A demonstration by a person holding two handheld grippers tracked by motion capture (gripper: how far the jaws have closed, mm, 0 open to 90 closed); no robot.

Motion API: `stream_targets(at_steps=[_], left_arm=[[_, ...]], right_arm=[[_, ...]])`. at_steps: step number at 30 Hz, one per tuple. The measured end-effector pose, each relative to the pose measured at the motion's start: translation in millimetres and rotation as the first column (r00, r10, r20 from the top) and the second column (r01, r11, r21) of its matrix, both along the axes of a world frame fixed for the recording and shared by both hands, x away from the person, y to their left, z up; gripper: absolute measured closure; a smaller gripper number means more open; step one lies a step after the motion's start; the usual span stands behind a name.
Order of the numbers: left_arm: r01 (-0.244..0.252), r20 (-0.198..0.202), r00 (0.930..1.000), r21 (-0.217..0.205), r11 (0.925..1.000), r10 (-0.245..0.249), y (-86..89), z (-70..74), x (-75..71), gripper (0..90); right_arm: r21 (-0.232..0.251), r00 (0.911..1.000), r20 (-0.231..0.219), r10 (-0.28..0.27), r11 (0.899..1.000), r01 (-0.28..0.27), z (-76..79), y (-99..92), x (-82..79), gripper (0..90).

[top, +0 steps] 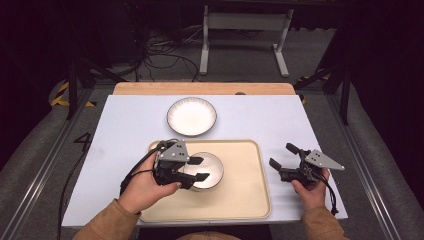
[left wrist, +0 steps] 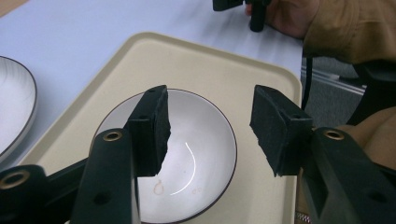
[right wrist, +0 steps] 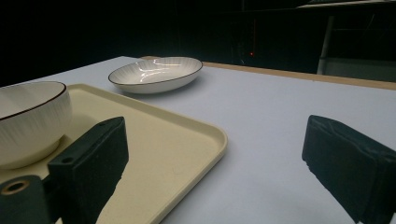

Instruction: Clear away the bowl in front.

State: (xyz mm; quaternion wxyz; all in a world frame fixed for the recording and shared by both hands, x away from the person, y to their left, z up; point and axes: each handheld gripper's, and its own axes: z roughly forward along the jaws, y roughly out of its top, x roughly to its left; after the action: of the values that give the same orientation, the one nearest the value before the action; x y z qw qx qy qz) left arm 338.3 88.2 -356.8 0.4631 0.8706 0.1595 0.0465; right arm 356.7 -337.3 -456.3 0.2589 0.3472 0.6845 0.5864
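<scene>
While the left gripper (top: 198, 168) hovers with jaws wide over the white ribbed ceramic bowl with a dark rim (top: 210, 170), that bowl sits on the beige rectangular plastic tray (top: 245, 195). At the tray's 3 o'clock, the right gripper (top: 283, 156) rests on the pale blue table (top: 125, 125), jaws wide, empty. At 12 o'clock lies a white ribbed shallow plate (top: 191, 116).
</scene>
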Motion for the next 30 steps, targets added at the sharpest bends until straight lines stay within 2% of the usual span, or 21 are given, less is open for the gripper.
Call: stream_targets(at_steps=[2,4,5,7,11,12,21,27,28,30], left_arm=[[-0.01,0.004,0.9999,-0.01,0.9999,0.01,3.0,-0.2,-0.6,47.1],[-0.033,0.013,0.9994,-0.046,0.9984,0.033,14.7,-1.8,-1.4,46.4],[-0.033,0.013,0.9994,-0.046,0.9984,0.033,14.7,-1.8,-1.4,46.1],[-0.061,0.018,0.9979,-0.093,0.9938,0.063,29.1,-3.7,-2.3,43.9],[-0.084,0.029,0.9957,-0.113,0.9901,0.088,42.1,-5.2,-1.6,41.4],[-0.101,0.036,0.9937,-0.124,0.9871,0.106,49.1,-6.0,-1.4,41.5],[-0.148,0.038,0.9872,-0.142,0.9787,0.155,71.4,-11.9,-1.4,40.9],[-0.191,0.051,0.9785,-0.14,0.9716,0.2,87.7,-20.5,-1.2,36.2],[-0.208,0.047,0.9749,-0.157,0.9654,0.218,93.7,-24.1,-1.9,36.1],[-0.221,0.038,0.9724,-0.162,0.9616,0.23,99.6,-27.4,-2.8,36.2]], right_arm=[[-0.001,1.0,0.002,0.0,1.0,0.0,0.0,0.1,-0.2,7.6],[-0.002,1.0,0.0,0.001,1.0,-0.001,0.0,0.1,0.1,7.6],[-0.002,1.0,-0.003,0.002,1.0,-0.002,0.0,0.2,0.0,7.6],[-0.004,1.0,-0.001,-0.001,1.0,0.001,0.0,0.5,-0.1,7.6],[0.0,1.0,0.003,-0.001,1.0,0.001,-0.1,0.6,-0.7,7.6],[0.0,1.0,0.002,-0.001,1.0,0.001,-0.1,0.5,-0.7,7.6],[0.005,1.0,0.005,0.001,1.0,-0.001,-0.1,-0.1,-0.8,7.5],[-0.003,1.0,0.007,0.0,1.0,0.0,-0.2,0.3,-1.1,7.4],[-0.002,1.0,0.006,0.002,1.0,-0.002,-0.1,0.2,-1.0,7.5],[-0.005,1.0,0.006,0.001,1.0,-0.001,-0.1,0.3,-1.0,7.5]])
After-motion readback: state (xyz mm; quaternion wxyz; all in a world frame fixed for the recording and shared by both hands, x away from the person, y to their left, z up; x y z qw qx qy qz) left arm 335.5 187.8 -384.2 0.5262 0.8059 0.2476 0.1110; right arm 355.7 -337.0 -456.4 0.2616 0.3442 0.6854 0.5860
